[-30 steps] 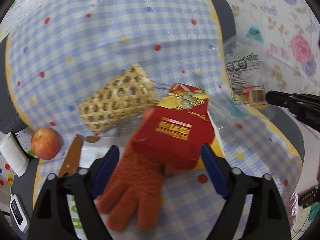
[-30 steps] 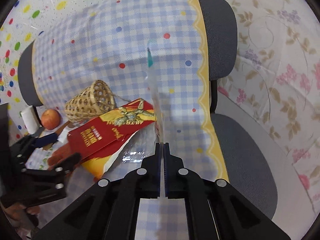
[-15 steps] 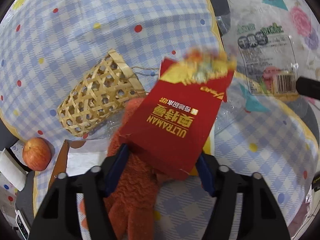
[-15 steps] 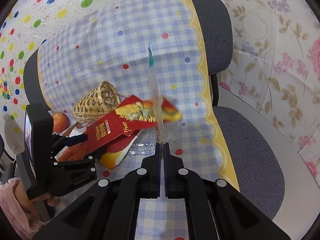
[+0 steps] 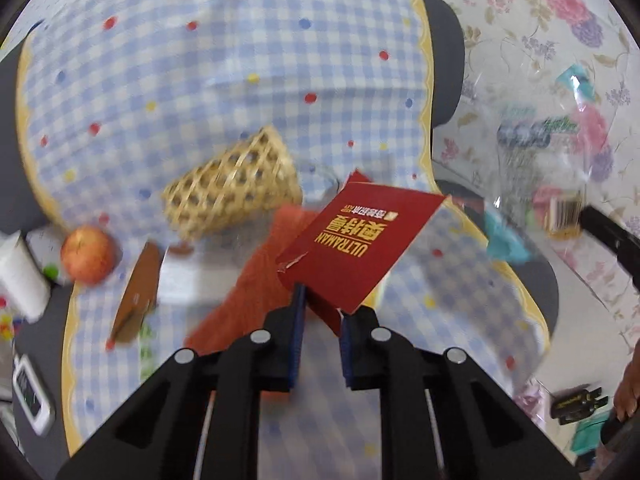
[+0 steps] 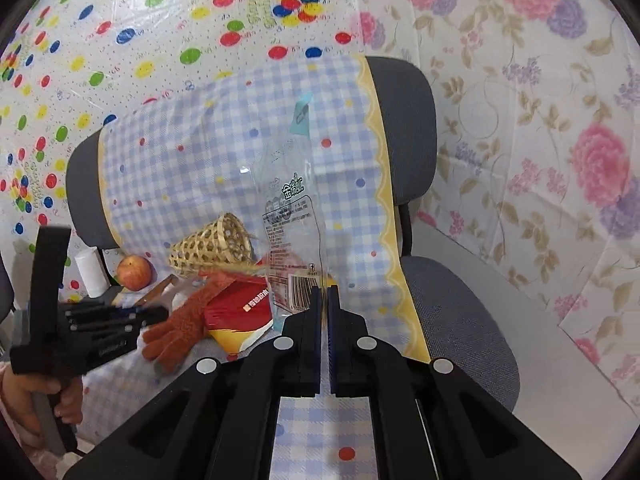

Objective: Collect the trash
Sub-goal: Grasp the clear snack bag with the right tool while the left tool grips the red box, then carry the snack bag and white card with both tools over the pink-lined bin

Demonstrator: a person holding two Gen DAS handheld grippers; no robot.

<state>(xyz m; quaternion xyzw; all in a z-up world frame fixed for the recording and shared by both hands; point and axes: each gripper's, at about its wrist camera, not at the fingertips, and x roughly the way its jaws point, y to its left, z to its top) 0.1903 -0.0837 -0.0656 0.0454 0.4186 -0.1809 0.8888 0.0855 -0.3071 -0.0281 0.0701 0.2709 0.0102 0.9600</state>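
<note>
My left gripper is shut on a red ULTRAMAN box and holds it above the checked cloth; the box also shows in the right wrist view. My right gripper is shut on a clear plastic snack wrapper that hangs upright in front of it; the wrapper also shows at the right of the left wrist view. The left gripper appears at the left of the right wrist view.
On the cloth-covered chair lie an orange glove, a woven bamboo basket, an apple, a brown card and a yellow packet. A white roll stands at the left.
My left gripper has shut on the red box and lifted it off the glove. My right gripper has risen and drawn back with the wrapper.
</note>
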